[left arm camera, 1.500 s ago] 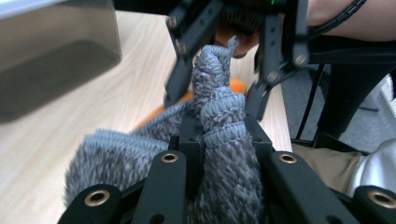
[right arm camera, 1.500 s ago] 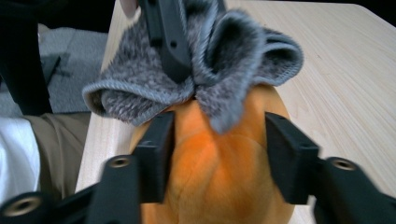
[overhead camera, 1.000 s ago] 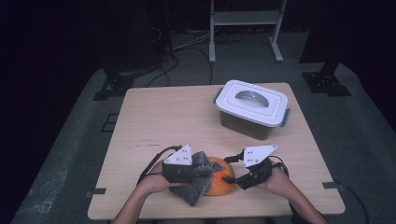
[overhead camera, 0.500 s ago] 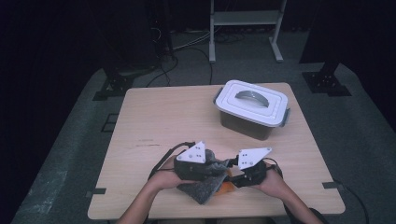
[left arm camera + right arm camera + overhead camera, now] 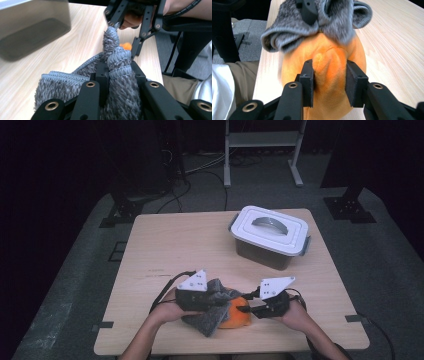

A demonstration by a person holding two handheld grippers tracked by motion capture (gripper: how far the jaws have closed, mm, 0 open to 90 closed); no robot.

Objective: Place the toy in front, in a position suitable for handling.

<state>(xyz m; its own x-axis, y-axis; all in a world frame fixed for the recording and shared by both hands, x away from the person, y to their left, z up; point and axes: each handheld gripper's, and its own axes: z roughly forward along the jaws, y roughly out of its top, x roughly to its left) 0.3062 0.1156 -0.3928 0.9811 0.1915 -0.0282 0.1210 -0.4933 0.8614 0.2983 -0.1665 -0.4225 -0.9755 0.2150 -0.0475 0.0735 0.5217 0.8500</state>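
Note:
An orange plush cloth (image 5: pixel 239 319) lies bunched near the table's front edge. A grey fluffy cloth (image 5: pixel 212 317) is draped over its left side. My left gripper (image 5: pixel 220 301) is shut on a fold of the grey cloth (image 5: pixel 117 100), which bulges up between its jaws (image 5: pixel 117 71). My right gripper (image 5: pixel 246 309) comes in from the right. Its jaws have just been closing, and its pads now press on a ridge of the orange cloth (image 5: pixel 329 58). In the right gripper view (image 5: pixel 329 75), the grey cloth (image 5: pixel 292 28) hangs over the far end of the orange one.
A grey box with a white clip-on lid and handle (image 5: pixel 270 236) stands at the back right of the wooden table (image 5: pixel 175 245). The person's hands and forearms come in over the front edge. Dark floor, cables and stands surround the table.
The left gripper swung right with the grey cloth, then came back left, so the orange cloth shows again. The right gripper has stayed in place and pinched the orange cloth.

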